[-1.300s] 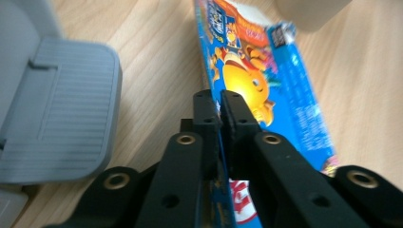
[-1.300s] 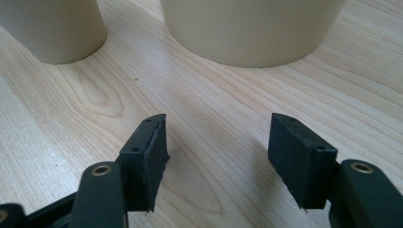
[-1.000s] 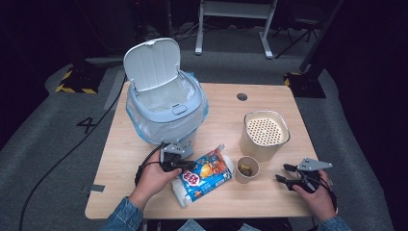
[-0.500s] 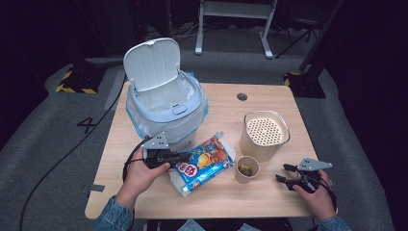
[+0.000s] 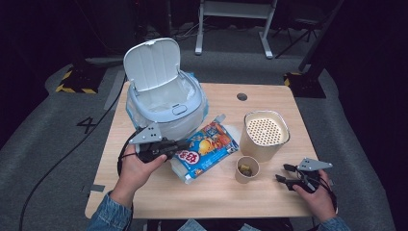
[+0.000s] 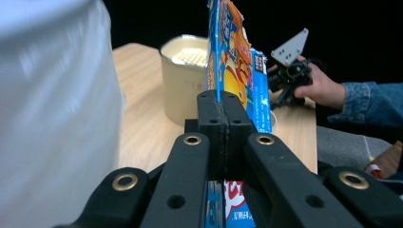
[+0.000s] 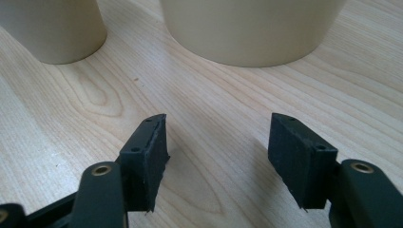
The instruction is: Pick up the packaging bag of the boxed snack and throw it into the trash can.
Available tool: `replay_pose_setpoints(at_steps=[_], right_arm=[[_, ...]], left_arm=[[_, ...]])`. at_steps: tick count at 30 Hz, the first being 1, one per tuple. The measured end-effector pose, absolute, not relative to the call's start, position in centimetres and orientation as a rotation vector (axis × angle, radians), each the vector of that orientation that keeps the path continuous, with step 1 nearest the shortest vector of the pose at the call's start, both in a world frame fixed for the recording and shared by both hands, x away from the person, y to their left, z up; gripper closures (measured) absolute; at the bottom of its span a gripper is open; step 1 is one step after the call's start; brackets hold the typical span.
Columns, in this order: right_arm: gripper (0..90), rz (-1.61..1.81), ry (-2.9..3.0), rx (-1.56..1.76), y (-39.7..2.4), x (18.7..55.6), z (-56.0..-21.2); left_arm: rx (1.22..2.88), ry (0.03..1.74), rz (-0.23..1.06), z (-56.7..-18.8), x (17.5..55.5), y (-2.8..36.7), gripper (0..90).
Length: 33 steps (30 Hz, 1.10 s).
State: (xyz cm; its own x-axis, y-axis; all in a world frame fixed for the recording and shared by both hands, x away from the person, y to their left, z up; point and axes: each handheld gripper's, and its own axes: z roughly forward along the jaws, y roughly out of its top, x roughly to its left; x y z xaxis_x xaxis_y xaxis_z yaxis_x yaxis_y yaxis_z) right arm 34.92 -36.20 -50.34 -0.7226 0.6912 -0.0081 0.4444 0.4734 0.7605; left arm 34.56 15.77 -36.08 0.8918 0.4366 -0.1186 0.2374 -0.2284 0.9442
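Lifted higher since, snack packet [image 5: 208,148] stays clamped in left tool [image 5: 182,146].

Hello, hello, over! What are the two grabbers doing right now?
Left gripper shut on snack packet, beside the white bin. Right gripper open, empty, low over table. Small cup and perforated-lid canister ahead of it.

blue denim sleeves [image 5: 109,219]; black hand-held gripper [image 5: 182,144]
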Motion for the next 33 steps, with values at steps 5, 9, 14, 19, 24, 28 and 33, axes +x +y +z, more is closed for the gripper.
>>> replay_pose_setpoints(at_steps=[5, 9, 14, 19, 24, 28, 33], right_arm=[[39.1, 1.107, 2.41, 0.962, -36.2, 34.9, -50.3], [39.2, 1.107, 2.41, 0.962, -36.2, 34.9, -50.3], [39.2, 1.107, 2.41, 0.962, -36.2, 34.9, -50.3], [39.2, 1.106, 2.409, 0.966, -36.2, 34.9, -50.3], [39.2, 1.107, 2.409, 0.967, -36.2, 34.9, -50.3], [39.2, 1.107, 2.409, 0.967, -36.2, 34.9, -50.3], [39.2, 1.107, 2.409, 0.967, -36.2, 34.9, -50.3]], left_arm=[[1.796, 0.5, 0.242, -34.2, 34.6, 15.8, 89.4], [1.779, 0.496, 0.266, -32.6, 34.8, 15.8, 89.4], [1.762, 0.489, 0.29, -31.0, 34.9, 16.0, 89.4], [1.732, 0.491, 0.319, -29.3, 34.9, 16.3, 89.5], [1.724, 0.493, 0.357, -27.6, 35.0, 16.5, 89.5], [1.714, 0.49, 0.392, -26.3, 35.1, 16.6, 89.5], [1.688, 0.506, 0.427, -24.8, 35.7, 17.0, 89.5]])
